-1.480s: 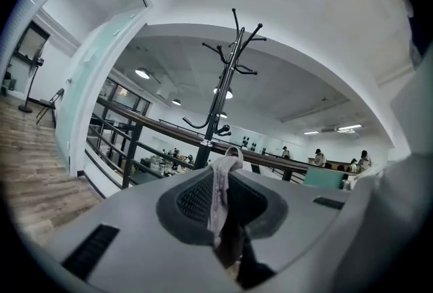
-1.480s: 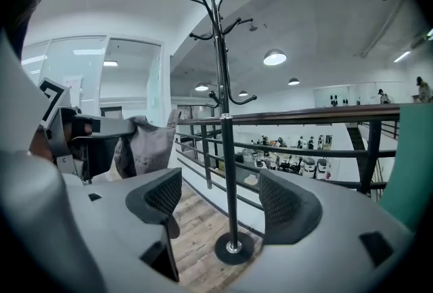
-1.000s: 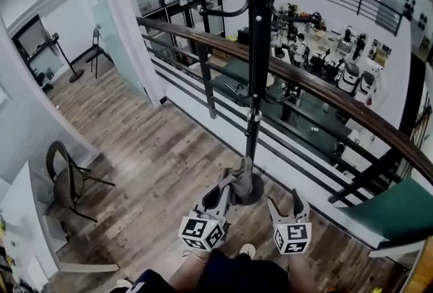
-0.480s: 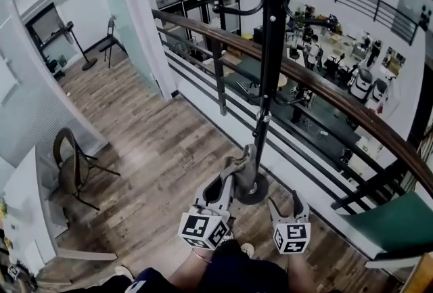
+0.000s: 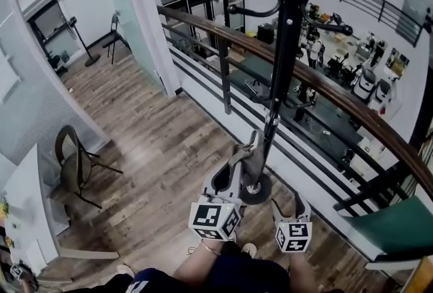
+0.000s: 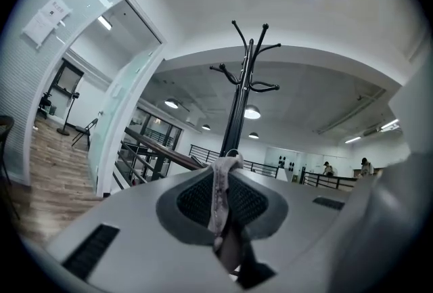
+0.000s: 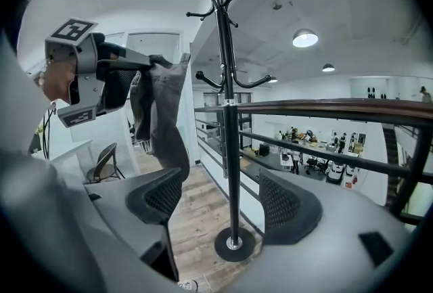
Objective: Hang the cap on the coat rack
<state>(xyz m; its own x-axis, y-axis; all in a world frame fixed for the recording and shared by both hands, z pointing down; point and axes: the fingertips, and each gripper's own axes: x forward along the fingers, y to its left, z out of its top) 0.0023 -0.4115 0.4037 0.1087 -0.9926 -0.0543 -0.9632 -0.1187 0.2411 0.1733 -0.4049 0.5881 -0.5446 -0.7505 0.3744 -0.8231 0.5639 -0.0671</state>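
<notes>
Left hand-held gripper [image 6: 222, 207] clamped on a fold of the cap [image 7: 162, 119], which dangles limp in mid-air beside the coat rack [image 7: 226, 48] pole, below the hooks. Right hand-held gripper [image 7: 226, 202] has its jaws apart, empty. Cap looks light, soft and floppy; probably better held by brim or back strap.

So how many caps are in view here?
1. A grey fabric cap is clamped in the left tool, held up beside the black metal coat rack. The rack's visible hooks are bare; other caps may be out of frame.
</notes>
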